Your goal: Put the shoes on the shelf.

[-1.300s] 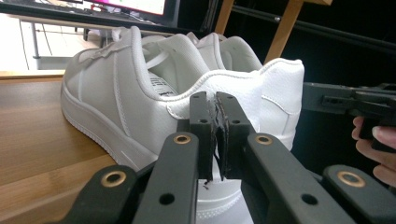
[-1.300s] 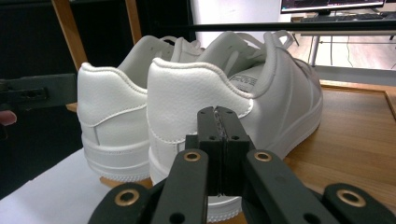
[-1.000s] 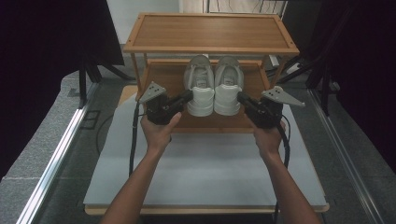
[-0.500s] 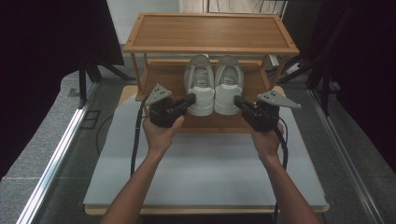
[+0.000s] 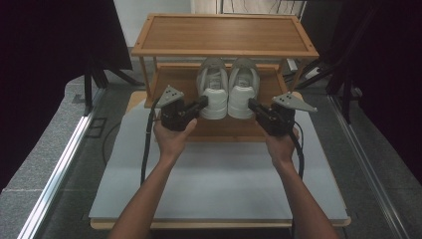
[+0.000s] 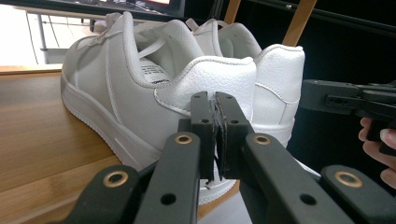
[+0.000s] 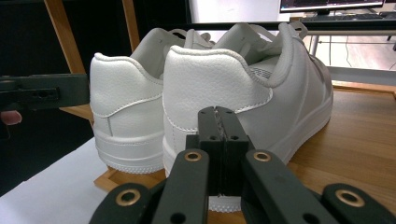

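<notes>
The left tool [image 5: 203,102] had its jaws pressed fully together with nothing between them, its tips against the outer heel of the left shoe [image 5: 212,85]. The right tool [image 5: 251,104] was likewise closed and empty, at the heel of the right shoe [image 5: 243,85]. In the left gripper view, the closed tips [image 6: 214,108] sat just before the pebbled heel panel [image 6: 210,81]; the right gripper view showed the same at the other heel [image 7: 210,84].

The pair stood side by side, touching, on the lower shelf [image 5: 174,82] of the wooden rack [image 5: 224,34], heels at its front edge, toes pointing in.

The risk, as I judged it, was that closed tips pushing on rounded leather could slide off, or press unevenly and twist one shoe askew. A pull might tip the heels off the shelf onto the white worktop [image 5: 219,179].

Both forearms reached forward roughly level, with each hand [image 5: 171,137] wrapped around its tool's body, and the tools angled inward toward the pair.
</notes>
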Available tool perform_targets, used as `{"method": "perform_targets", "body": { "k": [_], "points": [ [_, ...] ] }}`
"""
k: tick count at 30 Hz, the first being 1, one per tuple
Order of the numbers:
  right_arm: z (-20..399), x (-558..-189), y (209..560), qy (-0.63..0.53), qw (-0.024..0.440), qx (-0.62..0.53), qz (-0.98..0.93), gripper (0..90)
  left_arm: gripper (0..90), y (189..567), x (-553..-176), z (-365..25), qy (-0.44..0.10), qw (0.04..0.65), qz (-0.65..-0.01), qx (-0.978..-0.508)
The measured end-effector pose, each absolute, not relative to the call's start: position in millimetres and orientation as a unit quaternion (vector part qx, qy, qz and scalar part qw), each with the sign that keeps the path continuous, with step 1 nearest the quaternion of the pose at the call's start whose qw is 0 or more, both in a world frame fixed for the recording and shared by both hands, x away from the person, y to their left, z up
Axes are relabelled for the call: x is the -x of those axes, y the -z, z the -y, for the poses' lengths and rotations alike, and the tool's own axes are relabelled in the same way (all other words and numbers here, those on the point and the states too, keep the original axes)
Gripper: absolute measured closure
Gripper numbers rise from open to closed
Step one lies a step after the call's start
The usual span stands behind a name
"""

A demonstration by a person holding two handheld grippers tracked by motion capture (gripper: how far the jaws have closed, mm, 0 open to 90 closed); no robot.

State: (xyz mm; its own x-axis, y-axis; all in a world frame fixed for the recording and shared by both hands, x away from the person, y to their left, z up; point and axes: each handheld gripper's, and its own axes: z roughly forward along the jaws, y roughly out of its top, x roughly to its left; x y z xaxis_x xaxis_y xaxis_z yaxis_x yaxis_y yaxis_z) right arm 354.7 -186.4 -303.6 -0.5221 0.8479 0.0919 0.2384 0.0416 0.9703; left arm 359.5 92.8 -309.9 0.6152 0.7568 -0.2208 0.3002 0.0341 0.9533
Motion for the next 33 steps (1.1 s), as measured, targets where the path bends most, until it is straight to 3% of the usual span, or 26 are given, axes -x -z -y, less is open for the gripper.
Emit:
{"method": "perform_targets", "body": {
  "k": [6, 11, 16, 20, 33],
  "points": [
    [187.0, -354.9, 304.2, -0.562, 0.272, -0.405, -0.668, 88.9, 86.4, 310.3, -358.8, -93.5, -0.188, 0.601, -0.393, -0.67],
    [190.1, -347.2, 309.8, -0.58, 0.257, -0.398, -0.662, 81.6, 67.7, 314.7, -349.2, -99.3, -0.183, 0.614, -0.383, -0.666],
    [195.1, -329.8, 317.8, -0.59, 0.254, -0.365, -0.673, 66.9, 54.3, 324.2, -331.8, -115.9, -0.173, 0.622, -0.37, -0.668],
    [204.3, -317.5, 325.6, -0.594, 0.259, -0.354, -0.674, 62.0, 47.6, 333.9, -315.9, -130.1, -0.166, 0.625, -0.361, -0.671],
    [233.2, -285.7, 374.5, -0.579, 0.26, -0.345, -0.691, 55.4, 39.6, 382.7, -275.7, -158.6, -0.15, 0.6, -0.361, -0.698]
  ]
}}
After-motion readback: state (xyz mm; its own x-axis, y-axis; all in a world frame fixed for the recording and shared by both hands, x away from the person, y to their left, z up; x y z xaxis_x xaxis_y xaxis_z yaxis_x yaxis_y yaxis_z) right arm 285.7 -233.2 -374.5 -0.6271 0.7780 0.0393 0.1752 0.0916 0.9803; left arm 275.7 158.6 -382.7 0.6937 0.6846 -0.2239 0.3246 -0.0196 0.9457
